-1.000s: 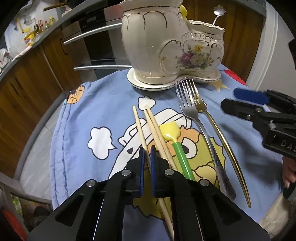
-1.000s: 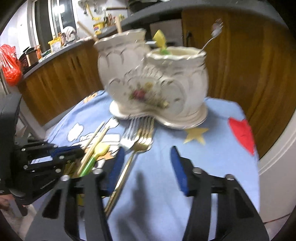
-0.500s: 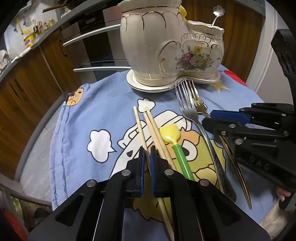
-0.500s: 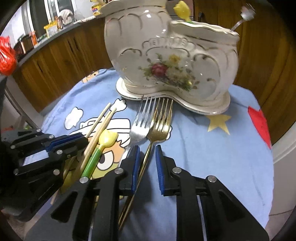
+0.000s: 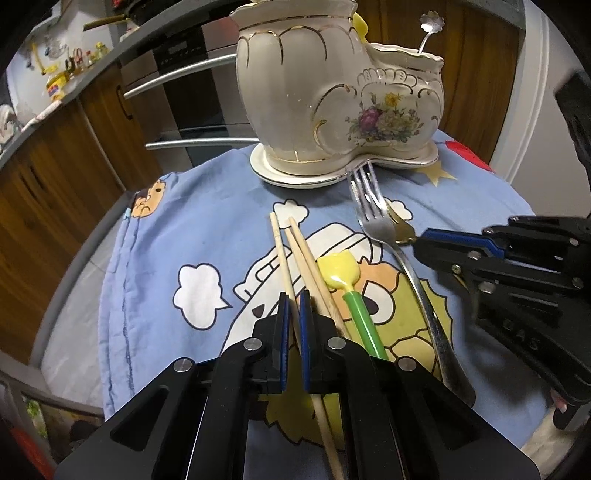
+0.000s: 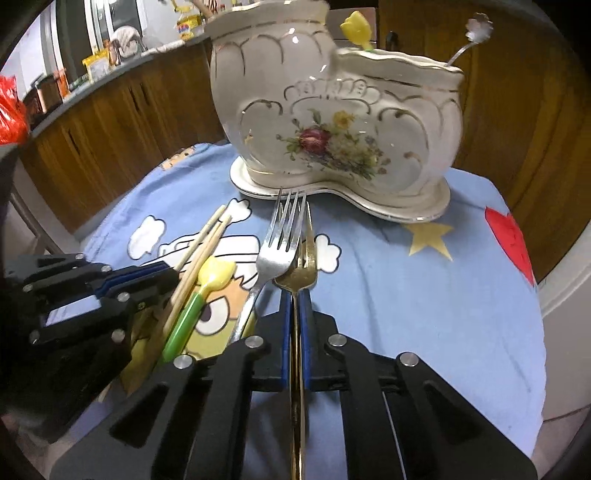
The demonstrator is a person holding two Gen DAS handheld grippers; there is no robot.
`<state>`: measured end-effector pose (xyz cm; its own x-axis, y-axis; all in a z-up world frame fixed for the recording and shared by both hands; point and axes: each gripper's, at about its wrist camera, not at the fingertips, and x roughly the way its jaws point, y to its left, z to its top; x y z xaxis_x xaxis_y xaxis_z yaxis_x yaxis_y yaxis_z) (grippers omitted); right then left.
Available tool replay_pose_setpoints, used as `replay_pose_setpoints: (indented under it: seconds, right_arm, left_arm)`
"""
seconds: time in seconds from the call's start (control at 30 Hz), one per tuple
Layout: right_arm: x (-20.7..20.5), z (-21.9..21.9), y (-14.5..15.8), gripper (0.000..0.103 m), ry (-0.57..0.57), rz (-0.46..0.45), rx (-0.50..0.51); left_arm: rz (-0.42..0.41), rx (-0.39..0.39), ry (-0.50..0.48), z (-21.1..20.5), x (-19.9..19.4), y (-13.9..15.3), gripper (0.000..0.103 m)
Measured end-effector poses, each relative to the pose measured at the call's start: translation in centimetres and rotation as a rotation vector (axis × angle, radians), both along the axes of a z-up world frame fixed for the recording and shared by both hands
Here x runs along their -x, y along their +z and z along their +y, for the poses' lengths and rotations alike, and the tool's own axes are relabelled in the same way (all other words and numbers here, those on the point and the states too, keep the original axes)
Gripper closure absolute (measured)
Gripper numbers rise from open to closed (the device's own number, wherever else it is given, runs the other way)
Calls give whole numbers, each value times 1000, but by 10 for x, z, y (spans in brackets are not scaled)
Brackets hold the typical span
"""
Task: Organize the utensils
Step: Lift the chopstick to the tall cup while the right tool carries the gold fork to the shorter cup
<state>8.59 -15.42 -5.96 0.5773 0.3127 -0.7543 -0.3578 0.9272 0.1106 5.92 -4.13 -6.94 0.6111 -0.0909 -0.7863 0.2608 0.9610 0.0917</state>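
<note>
A cream floral ceramic holder (image 5: 340,107) (image 6: 332,122) stands on its saucer at the far side of a blue cartoon cloth. Two wooden chopsticks (image 5: 295,251) (image 6: 201,247), a yellow-and-green spoon (image 5: 338,273) (image 6: 210,277), a silver fork (image 5: 373,221) (image 6: 277,251) and a gold fork (image 6: 301,262) (image 5: 402,230) lie on the cloth. My left gripper (image 5: 291,304) is shut on the left chopstick. My right gripper (image 6: 294,299) (image 5: 421,242) is shut on the gold fork's neck.
The holder has a yellow utensil (image 6: 356,24) and a flower-ended metal spoon (image 6: 476,31) standing in it. Wooden cabinets (image 5: 51,173) and an oven with steel handles (image 5: 184,77) stand behind the table. A red heart patch (image 6: 511,236) marks the cloth's right side.
My right gripper came in from the right, lowered over the gold fork and closed from wide open onto its neck. My left gripper stayed shut on the chopstick.
</note>
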Motion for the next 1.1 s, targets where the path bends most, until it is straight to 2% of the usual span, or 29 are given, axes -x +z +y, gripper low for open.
replay_pose_setpoints:
  seconds: [0.2, 0.27, 0.37, 0.57, 0.67, 0.97, 1.1]
  right_arm:
    - [19, -23, 7, 98, 4, -23, -41]
    - [23, -31, 13, 98, -7, -55, -70]
    - [25, -38, 21, 98, -29, -117, -56]
    - [24, -51, 28, 98, -60, -164, -76]
    - [23, -51, 32, 98, -55, -187, -103]
    - [47, -61, 68, 98, -47, -405, -170]
    - [56, -60, 79, 98, -55, -511, -162]
  left_arm:
    - [3, 20, 1, 3, 1, 2, 98]
    - [-5, 27, 4, 3, 1, 4, 98]
    - [-8, 36, 5, 2, 0, 5, 98]
    - [-6, 28, 2, -1, 0, 5, 98]
    - [-18, 49, -2, 2, 2, 11, 98]
    - [-123, 146, 1, 17, 15, 43, 98]
    - [-176, 180, -14, 18, 20, 57, 98]
